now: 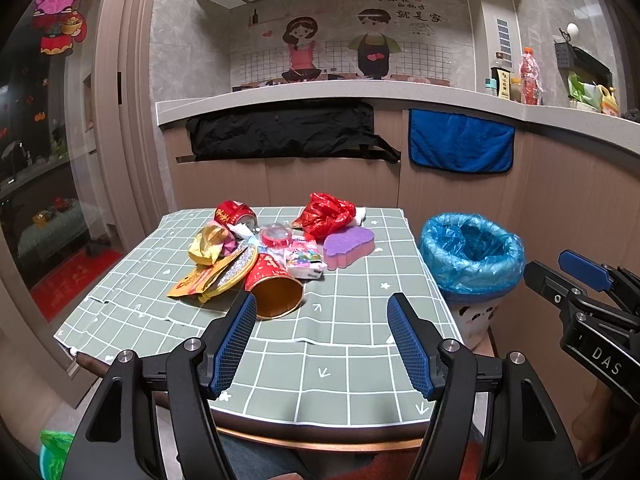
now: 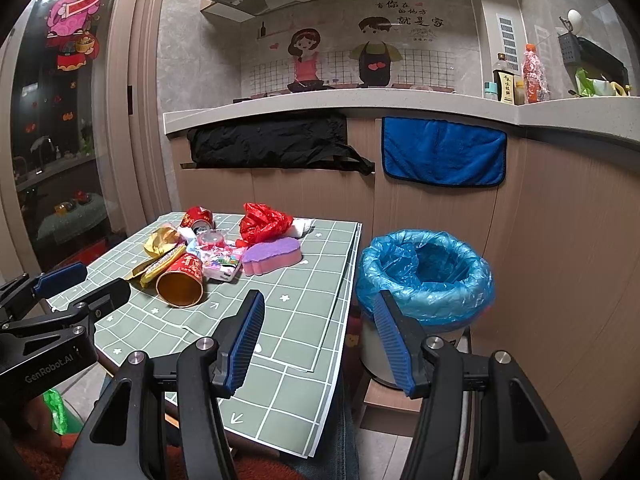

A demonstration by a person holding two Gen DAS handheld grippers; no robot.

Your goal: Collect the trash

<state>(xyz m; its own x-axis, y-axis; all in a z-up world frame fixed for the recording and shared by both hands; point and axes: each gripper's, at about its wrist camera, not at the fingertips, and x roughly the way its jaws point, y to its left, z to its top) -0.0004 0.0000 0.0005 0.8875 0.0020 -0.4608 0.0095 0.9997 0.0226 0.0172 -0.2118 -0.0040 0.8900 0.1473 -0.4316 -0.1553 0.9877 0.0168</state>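
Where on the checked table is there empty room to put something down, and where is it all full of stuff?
The green checked tablecloth is bare along its near edge, between the red paper cup and the grippers. It is also bare on the right strip between the purple sponge and the blue-lined bin. The far left middle is crowded with wrappers, the red plastic bag and a red can.

Crinkly glossy plastic liner (image 2: 424,276) in bin; foam sponge (image 2: 272,256) looks matt.

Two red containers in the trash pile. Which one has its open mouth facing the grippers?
The red paper cup with the gold inside, lying on its side at the pile's near edge. The red can lies at the far side.
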